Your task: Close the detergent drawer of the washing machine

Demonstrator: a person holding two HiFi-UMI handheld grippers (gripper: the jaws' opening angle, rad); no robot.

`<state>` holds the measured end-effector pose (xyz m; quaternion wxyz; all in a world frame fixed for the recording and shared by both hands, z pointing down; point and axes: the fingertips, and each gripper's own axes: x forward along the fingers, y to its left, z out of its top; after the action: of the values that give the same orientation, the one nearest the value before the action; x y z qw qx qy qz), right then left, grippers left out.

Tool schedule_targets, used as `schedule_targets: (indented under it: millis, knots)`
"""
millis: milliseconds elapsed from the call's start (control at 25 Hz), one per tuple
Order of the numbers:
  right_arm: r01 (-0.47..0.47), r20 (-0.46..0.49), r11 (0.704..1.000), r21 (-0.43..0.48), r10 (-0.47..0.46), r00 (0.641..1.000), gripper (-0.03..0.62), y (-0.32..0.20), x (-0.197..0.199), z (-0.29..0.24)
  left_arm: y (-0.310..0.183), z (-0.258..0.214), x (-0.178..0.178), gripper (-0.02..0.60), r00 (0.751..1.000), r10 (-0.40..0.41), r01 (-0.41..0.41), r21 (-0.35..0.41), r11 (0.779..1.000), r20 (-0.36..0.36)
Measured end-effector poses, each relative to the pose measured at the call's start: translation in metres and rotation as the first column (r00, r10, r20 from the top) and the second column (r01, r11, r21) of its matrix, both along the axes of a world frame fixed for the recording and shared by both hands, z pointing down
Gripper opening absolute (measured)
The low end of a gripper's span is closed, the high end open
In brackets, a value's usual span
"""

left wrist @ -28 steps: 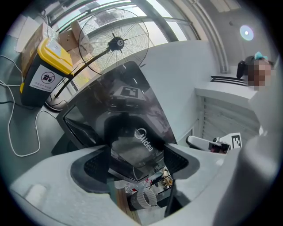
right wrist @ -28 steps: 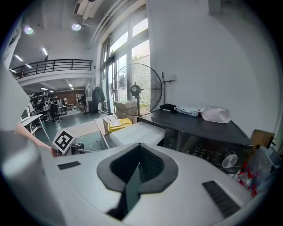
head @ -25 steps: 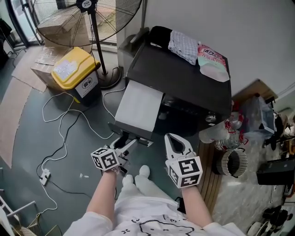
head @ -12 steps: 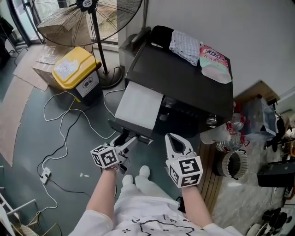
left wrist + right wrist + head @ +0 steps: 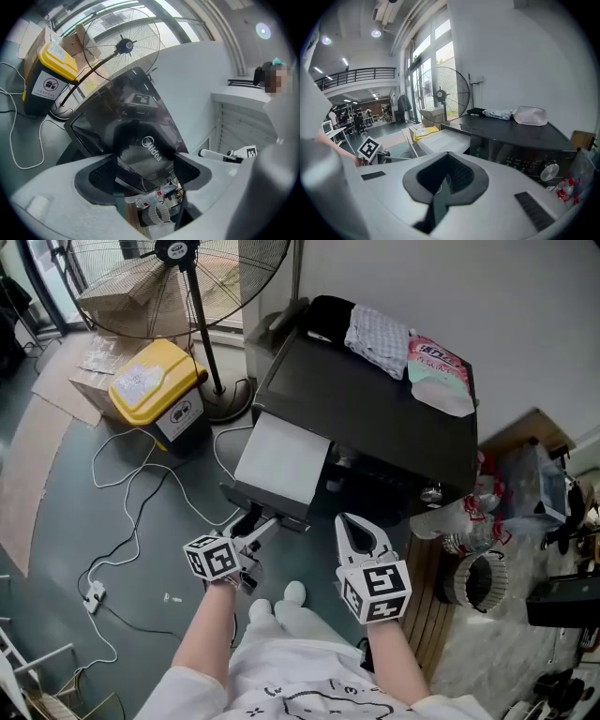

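The black washing machine (image 5: 375, 399) stands ahead of me, its white detergent drawer (image 5: 281, 460) pulled far out of the front's upper left. My left gripper (image 5: 251, 532) hangs just below the drawer's front edge by a dark flap. In the left gripper view it (image 5: 145, 171) is open, the glossy dark machine front (image 5: 136, 103) showing between the jaws. My right gripper (image 5: 361, 529) is shut and holds nothing, in front of the machine and right of the drawer. The right gripper view has the shut gripper (image 5: 446, 173) below the drawer (image 5: 440, 140) and control panel (image 5: 520, 161).
A yellow-lidded bin (image 5: 155, 390) and a standing fan (image 5: 178, 277) are left of the machine, with white cables (image 5: 131, 493) across the floor. A cloth (image 5: 380, 334) and a pink pouch (image 5: 439, 371) lie on top. Bottles and clutter (image 5: 459, 517) crowd the right side.
Almost nothing: the view has shifted slightly, and both grippers stay where they were, the drawer still out.
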<state>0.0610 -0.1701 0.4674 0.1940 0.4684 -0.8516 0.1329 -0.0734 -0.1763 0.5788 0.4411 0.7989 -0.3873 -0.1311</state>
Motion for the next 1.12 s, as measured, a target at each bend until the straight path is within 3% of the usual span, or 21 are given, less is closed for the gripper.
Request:
schedule_targets:
  millis: [1120]
  knots:
    - [0.024,0.027,1.000,0.008,-0.024,0.999,-0.006,-0.028,0.025,0.009,-0.050,-0.004,0.007,0.354,0.997,-0.081,0.081,0.005,0.997,0.010]
